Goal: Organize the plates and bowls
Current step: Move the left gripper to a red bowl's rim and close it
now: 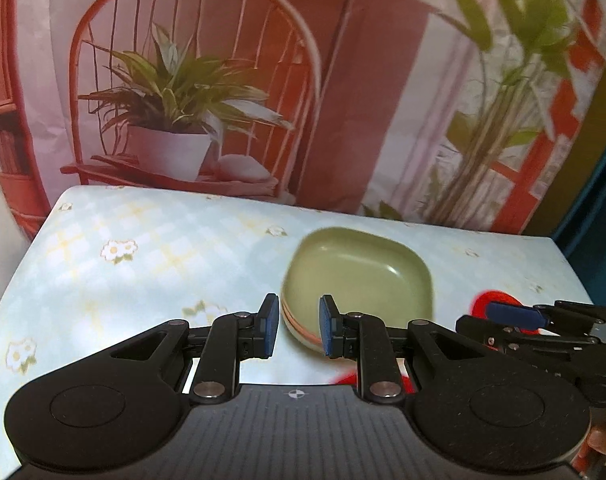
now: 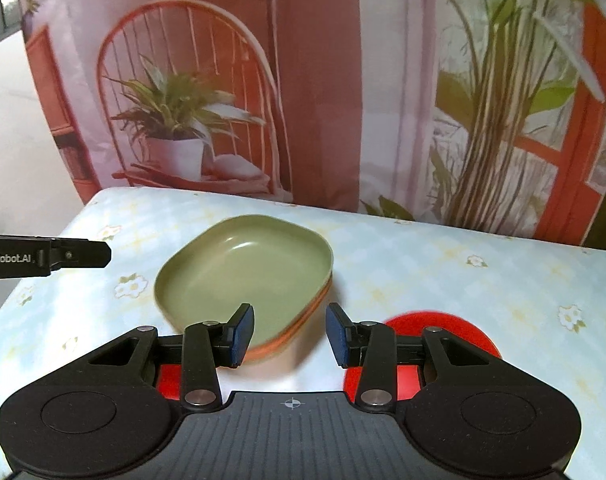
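While both grippers gape empty near the green bowl [image 2: 243, 272], only the right view shows the red plate [image 2: 443, 336] whole.

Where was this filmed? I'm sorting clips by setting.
Probably a home-style staged setup: a table with a floral checked cloth, a stack of green dishes, and a printed backdrop of potted plants behind.

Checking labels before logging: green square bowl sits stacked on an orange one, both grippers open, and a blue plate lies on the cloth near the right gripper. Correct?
One error: the plate is red, not blue, as the right wrist view shows. The rest holds: the green bowl sits on an orange one, and the left gripper and right gripper are both open.
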The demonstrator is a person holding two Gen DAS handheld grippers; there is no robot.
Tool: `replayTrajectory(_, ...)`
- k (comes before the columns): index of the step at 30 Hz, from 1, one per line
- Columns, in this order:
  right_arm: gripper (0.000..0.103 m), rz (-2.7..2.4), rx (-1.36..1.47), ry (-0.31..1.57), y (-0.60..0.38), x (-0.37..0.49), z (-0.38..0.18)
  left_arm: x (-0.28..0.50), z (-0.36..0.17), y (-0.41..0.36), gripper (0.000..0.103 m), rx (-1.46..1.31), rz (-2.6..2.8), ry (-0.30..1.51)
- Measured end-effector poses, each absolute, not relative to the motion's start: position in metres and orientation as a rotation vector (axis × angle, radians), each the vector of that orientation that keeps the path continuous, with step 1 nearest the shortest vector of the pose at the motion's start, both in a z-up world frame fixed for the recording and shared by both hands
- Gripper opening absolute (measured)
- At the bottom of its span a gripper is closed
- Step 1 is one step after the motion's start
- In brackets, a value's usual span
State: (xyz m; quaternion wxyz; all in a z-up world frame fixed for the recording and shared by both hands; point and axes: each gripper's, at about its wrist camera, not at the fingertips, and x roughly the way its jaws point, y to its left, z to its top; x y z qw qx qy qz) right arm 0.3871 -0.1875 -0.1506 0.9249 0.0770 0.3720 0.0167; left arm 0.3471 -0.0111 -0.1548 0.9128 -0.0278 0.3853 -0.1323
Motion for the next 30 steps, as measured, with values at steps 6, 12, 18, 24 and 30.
replayTrajectory(6, 0.035, 0.028, 0.164, 0.726, -0.192, 0.344, -0.145, 0.307, -0.154, -0.02, 0.023, -0.07, -0.275, 0.81)
replayTrajectory(12, 0.033, 0.023, 0.172, 0.713, -0.199, 0.308, -0.15, 0.274, -0.162, -0.031, 0.023, -0.146, -0.298, 0.843)
replayTrajectory(18, 0.033, 0.008, 0.145, 0.713, -0.209, 0.282, -0.16, 0.241, -0.176, -0.057, 0.023, -0.123, -0.358, 0.872)
replayTrajectory(24, 0.033, 0.015, 0.17, 0.733, -0.224, 0.258, -0.178, 0.237, -0.187, -0.077, 0.023, -0.085, -0.406, 0.9)
replayTrajectory(30, 0.034, 0.051, 0.215, 0.748, -0.237, 0.25, -0.193, 0.246, -0.198, -0.096, 0.023, -0.087, -0.425, 0.945)
